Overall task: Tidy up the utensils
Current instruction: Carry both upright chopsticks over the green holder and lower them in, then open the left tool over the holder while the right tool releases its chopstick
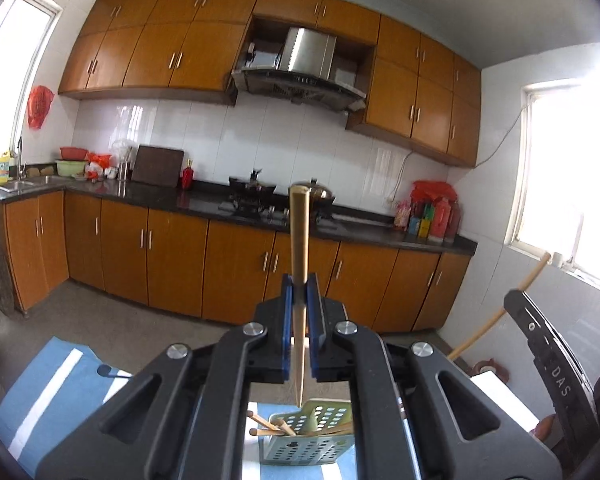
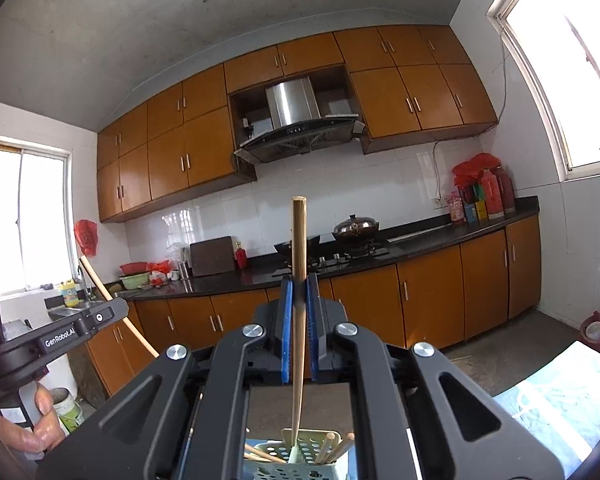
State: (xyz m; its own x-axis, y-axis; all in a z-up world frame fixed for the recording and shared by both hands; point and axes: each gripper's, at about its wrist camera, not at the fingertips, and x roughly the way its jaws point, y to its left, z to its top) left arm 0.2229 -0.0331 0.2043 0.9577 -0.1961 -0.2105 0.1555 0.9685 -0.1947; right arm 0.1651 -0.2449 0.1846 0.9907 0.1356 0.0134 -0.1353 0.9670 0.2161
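Both my grippers point about level at the kitchen wall, raised above the table.

Left gripper (image 1: 300,292): blue pads clamped narrow on one chopstick (image 1: 300,240), held upright, thick end well above my fingers, thin tip hanging below them. Just under that tip: green perforated holder (image 1: 306,446) with more chopsticks (image 1: 266,426) leaning out of it. Tip is apart from the holder, not inside. Holder stands on a blue-and-white striped cloth (image 1: 48,392). A dark spoon-like handle (image 1: 112,373) lies on the cloth left of my fingers; can't tell exactly what it is.

Right gripper (image 2: 299,292): same grip, pads shut on a second chopstick (image 2: 299,248), upright, thin end pointing down at the same holder (image 2: 300,468), just above its rim as seen from here.

From the right camera, my left gripper sits off to the left, with my hand (image 2: 28,428) wrapped on its handle. From the left camera, the right one shows at the right edge.

Beyond the fingers: bare grey floor, then brown cabinets (image 1: 172,256), dark countertop (image 1: 204,200), gas stove with a lidded pot (image 2: 355,227), cutting board (image 1: 158,166), range hood (image 1: 300,76). Nothing stands between sticks and holder.
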